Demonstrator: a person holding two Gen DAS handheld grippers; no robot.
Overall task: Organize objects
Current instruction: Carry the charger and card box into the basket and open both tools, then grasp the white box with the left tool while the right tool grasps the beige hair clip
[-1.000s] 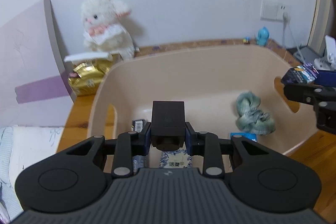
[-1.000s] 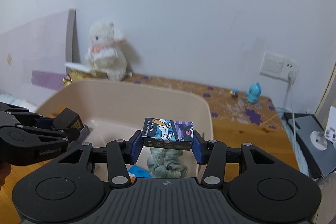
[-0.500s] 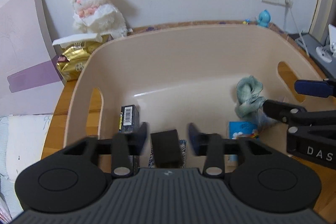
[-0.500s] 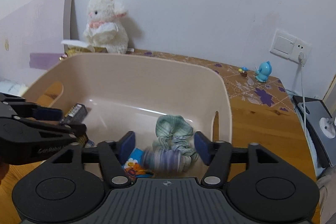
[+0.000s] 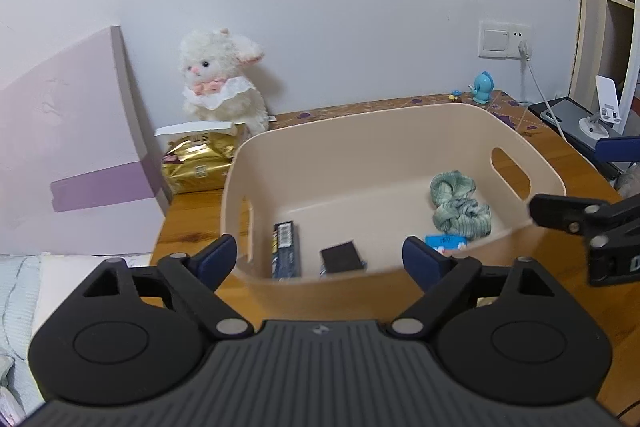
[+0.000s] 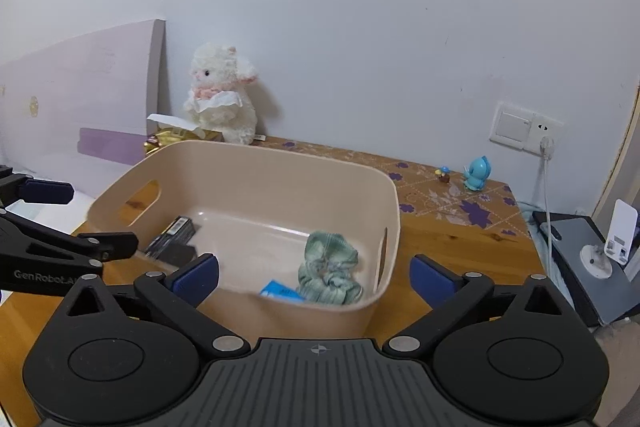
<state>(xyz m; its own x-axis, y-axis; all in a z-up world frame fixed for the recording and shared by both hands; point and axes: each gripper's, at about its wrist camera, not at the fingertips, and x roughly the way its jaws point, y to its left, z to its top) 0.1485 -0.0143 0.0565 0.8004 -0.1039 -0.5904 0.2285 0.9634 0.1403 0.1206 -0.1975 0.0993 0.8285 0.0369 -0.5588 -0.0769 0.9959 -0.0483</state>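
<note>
- Left wrist view: the left gripper hangs just short of the near wall of the beige plastic bin with cut-out handles, its blue-padded fingers spread wide with nothing between them.
- Inside the bin, a small black box lies flat on the floor at the near side, just right of a long dark box with a barcode; both sit at the left end, which looks like the left hand's side of the sorting.
- At the right end of the bin a crumpled green checked cloth rests against a blue printed packet.
- The right gripper enters from the right edge, beside the bin's right rim.
- On the wooden bench, far left of the bin, sit a white plush lamb and a gold foil bag, likely left out of the sorting.
- Right wrist view: the right gripper's fingers are also wide apart and empty, above the near right corner of the bin.
- The cloth and packet lie just below; the printed box is not visible, perhaps hidden by the wall.
- A blue bird figurine stands far right.
</note>
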